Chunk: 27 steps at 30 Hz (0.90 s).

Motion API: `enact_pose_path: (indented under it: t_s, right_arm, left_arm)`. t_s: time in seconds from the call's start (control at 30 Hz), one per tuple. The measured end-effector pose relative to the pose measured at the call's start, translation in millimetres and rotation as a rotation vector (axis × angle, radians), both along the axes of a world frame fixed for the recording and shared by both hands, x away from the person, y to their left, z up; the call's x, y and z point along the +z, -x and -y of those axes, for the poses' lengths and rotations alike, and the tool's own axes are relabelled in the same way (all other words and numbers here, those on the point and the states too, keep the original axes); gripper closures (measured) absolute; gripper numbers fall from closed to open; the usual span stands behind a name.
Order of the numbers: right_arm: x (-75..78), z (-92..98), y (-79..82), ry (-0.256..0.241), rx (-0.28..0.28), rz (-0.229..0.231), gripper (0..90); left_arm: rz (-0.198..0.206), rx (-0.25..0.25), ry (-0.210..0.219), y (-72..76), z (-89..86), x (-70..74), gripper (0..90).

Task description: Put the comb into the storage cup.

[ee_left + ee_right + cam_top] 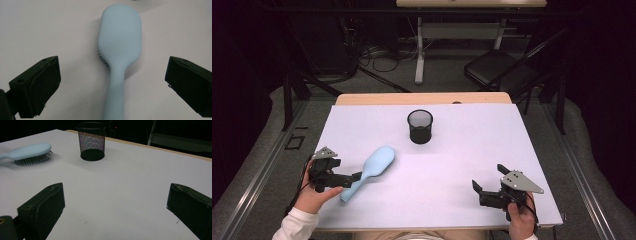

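Left gripper (112, 82) spread wide, jaws either side of hairbrush (120, 47) handle w/o touching. Brush lies bristles-down on bench (452, 150), front-left, head toward mesh cup (420, 126). Prob. light, stiff plastic, smooth & a bit slippery; best grabbed mid-handle. Right gripper (490, 189) also wide, nothing in it, well apart.

1. Your left tool (358, 176) covers part of the hairbrush (373, 167) handle in the high view; whether the jaws touch it cannot be told there.
2. In the left gripper view, the hairbrush (119, 52) handle runs off the bottom edge, and its bristles hide beneath the head, save a sliver at one side.
3. In the right gripper view, the hairbrush (28, 153) handle is cut by the left edge.
4. Your forearms leave the high view's bottom edge.
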State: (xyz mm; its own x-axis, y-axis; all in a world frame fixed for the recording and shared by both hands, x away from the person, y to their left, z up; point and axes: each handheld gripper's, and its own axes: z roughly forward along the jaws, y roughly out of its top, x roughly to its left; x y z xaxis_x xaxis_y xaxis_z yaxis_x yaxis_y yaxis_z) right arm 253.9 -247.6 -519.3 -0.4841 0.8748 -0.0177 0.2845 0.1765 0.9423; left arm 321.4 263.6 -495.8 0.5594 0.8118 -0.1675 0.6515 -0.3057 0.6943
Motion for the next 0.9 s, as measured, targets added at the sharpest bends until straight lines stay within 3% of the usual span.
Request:
enact_pose_path:
  t_s: [0.33, 0.5, 0.9]
  right_arm:
    - [-0.2, -0.1, -0.1, 0.000, -0.001, -0.003, 1.1]
    - [-0.5, -0.4, -0.5, 0.000, 0.000, -0.001, 1.1]
    - [-0.7, -0.3, -0.5, 0.003, 0.000, -0.001, 1.2]
  left_arm:
    - [-0.005, -0.036, -0.014, -4.0, 5.6, 8.8, 0.3]
    - [-0.025, -0.042, -0.006, -6.5, 6.8, 12.2, 0.3]
    - [-0.033, -0.074, -0.053, -9.6, 9.4, 16.3, 1.1]
